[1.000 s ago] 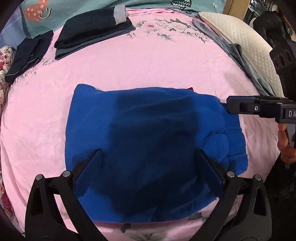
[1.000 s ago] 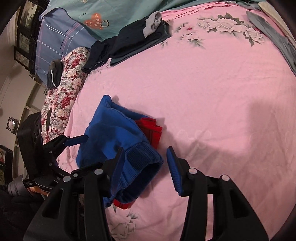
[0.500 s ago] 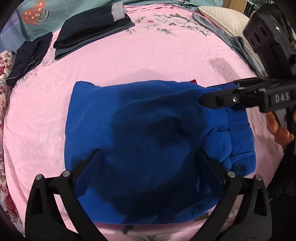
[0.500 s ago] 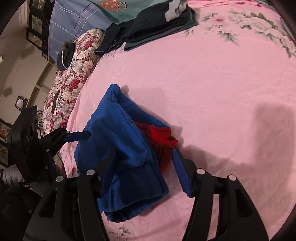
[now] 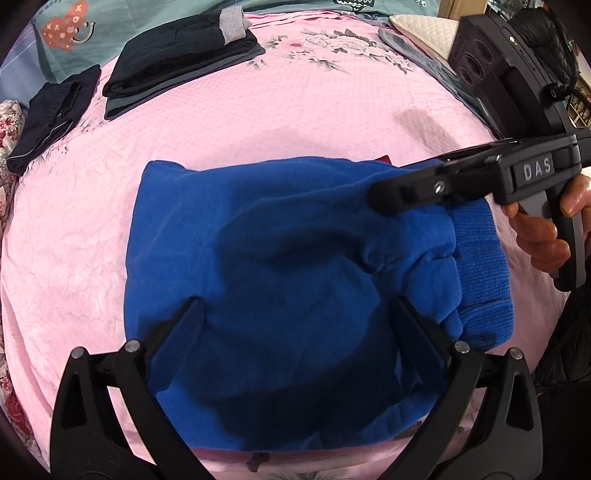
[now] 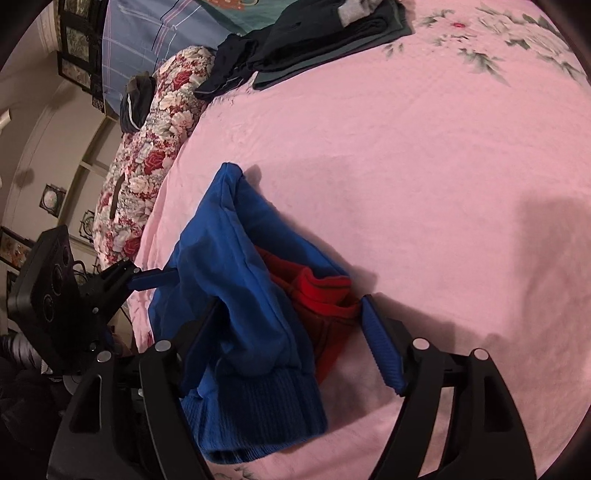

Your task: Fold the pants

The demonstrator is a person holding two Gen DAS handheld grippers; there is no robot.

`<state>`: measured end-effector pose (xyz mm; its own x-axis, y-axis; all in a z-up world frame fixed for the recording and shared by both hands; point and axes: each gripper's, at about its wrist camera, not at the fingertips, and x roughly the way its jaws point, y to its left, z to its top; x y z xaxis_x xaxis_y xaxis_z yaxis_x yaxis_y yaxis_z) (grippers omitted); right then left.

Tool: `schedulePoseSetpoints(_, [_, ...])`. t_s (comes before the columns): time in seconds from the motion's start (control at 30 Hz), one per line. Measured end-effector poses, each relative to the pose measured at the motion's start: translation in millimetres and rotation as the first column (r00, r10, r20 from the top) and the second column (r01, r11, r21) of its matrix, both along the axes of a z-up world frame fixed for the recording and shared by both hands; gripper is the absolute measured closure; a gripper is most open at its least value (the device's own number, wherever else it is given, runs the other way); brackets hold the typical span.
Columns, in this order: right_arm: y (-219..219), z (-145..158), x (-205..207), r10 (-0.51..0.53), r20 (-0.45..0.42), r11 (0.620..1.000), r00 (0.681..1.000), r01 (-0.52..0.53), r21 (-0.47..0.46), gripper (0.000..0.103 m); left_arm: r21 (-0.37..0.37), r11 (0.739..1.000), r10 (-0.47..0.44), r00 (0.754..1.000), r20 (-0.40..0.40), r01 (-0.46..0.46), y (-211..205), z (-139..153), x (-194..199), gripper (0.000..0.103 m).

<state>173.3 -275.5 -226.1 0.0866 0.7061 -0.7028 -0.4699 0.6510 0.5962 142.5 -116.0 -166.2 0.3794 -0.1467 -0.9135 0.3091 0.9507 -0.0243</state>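
Blue pants point(image 5: 280, 266) with a red lining point(image 6: 325, 295) lie folded on the pink bedsheet point(image 5: 258, 118), ribbed cuff point(image 6: 258, 398) at the near right end. My left gripper point(image 5: 297, 317) hovers open over the near part of the pants, its fingers spread wide and gripping nothing. My right gripper point(image 6: 295, 332) straddles the cuff end, its jaws opening; the blue and red cloth lies between the pads without being pinched. In the left wrist view the right gripper point(image 5: 384, 195) reaches in from the right above the pants, held by a person's hand point(image 5: 539, 236).
Folded dark clothes point(image 5: 177, 48) and a smaller dark garment point(image 5: 51, 114) lie at the back left of the bed. A grey garment point(image 5: 424, 55) and a white pillow point(image 5: 424, 26) sit at the back right. A floral quilt point(image 6: 155, 147) runs along the bed's left edge.
My right gripper has moved in over the cuff end of the pants and its jaws have spread wider. The left gripper has stayed put.
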Motion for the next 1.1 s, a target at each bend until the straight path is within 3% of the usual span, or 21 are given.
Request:
schedulePoseSetpoints(0.17, [15.4, -1.6, -3.3, 0.057, 0.040, 0.998, 0.998, -0.056, -0.018, 0.030, -0.020, 1.000, -0.001, 1.000, 0.018, 0.002, 1.4, -2.4, -3.2, 0.002])
schedulePoseSetpoints(0.2, [15.0, -2.3, -2.0, 0.050, 0.036, 0.999, 0.998, -0.050, -0.019, 0.035, -0.024, 1.000, -0.002, 1.000, 0.027, 0.002, 1.2, -3.0, -4.2, 0.002])
schedulePoseSetpoints(0.27, [13.8, -2.0, 0.0, 0.026, 0.016, 0.999, 1.000, -0.026, -0.048, 0.057, -0.032, 0.999, -0.001, 0.999, 0.046, 0.003, 0.5, -2.7, -6.1, 0.002])
schedulePoseSetpoints(0.37, [23.0, 9.3, -8.8, 0.053, 0.064, 0.993, 0.996, -0.046, -0.110, 0.064, -0.038, 0.999, 0.003, 0.999, 0.052, -0.001, -0.3, 1.0, -8.5, 0.002])
schedulePoseSetpoints(0.43, [28.6, 18.7, -13.0, 0.063, 0.095, 0.988, 0.994, -0.048, -0.147, 0.068, -0.058, 0.998, 0.024, 0.999, 0.046, -0.021, 8.3, 17.0, -11.8, 0.002])
schedulePoseSetpoints(0.53, [30.9, 26.9, -17.2, 0.048, 0.121, 0.983, 0.991, -0.025, -0.181, 0.070, -0.108, 0.990, 0.105, 0.987, 0.118, -0.093, 49.4, 51.1, -25.8, 0.002])
schedulePoseSetpoints(0.63, [41.6, 34.5, -29.6, 0.080, 0.212, 0.966, 0.974, -0.024, -0.256, 0.071, -0.139, 0.977, 0.172, 0.984, 0.046, -0.164, 96.5, 46.9, -30.5, 0.002])
schedulePoseSetpoints(0.7, [43.6, 38.1, -34.5, 0.068, 0.245, 0.963, 0.967, 0.000, -0.270, 0.072, -0.114, 0.970, 0.216, 0.976, -0.004, -0.215, 119.0, 29.9, -30.4, 0.004])
schedulePoseSetpoints(0.83, [45.5, 43.4, -45.6, 0.047, 0.310, 0.954, 0.950, 0.049, -0.294, 0.072, -0.171, 0.961, 0.202, 0.975, -0.098, -0.216, 135.7, 6.3, -24.9, 0.015])
schedulePoseSetpoints(0.93, [42.8, 39.1, -44.0, 0.015, 0.298, 0.956, 0.955, 0.073, -0.284, 0.072, -0.241, 0.954, 0.139, 0.977, -0.159, -0.175, 128.8, -5.1, -21.2, 0.030])
schedulePoseSetpoints(1.0, [41.1, 38.7, -42.2, -0.005, 0.282, 0.960, 0.959, 0.083, -0.267, 0.072, -0.289, 0.943, 0.111, 0.974, -0.198, -0.166, 124.7, -12.1, -18.2, 0.031])
schedulePoseSetpoints(1.1, [42.2, 36.7, -41.8, -0.024, 0.266, 0.962, 0.964, 0.094, -0.255, 0.072, -0.288, 0.942, 0.112, 0.972, -0.208, -0.171, 123.1, -14.2, -17.7, 0.026])
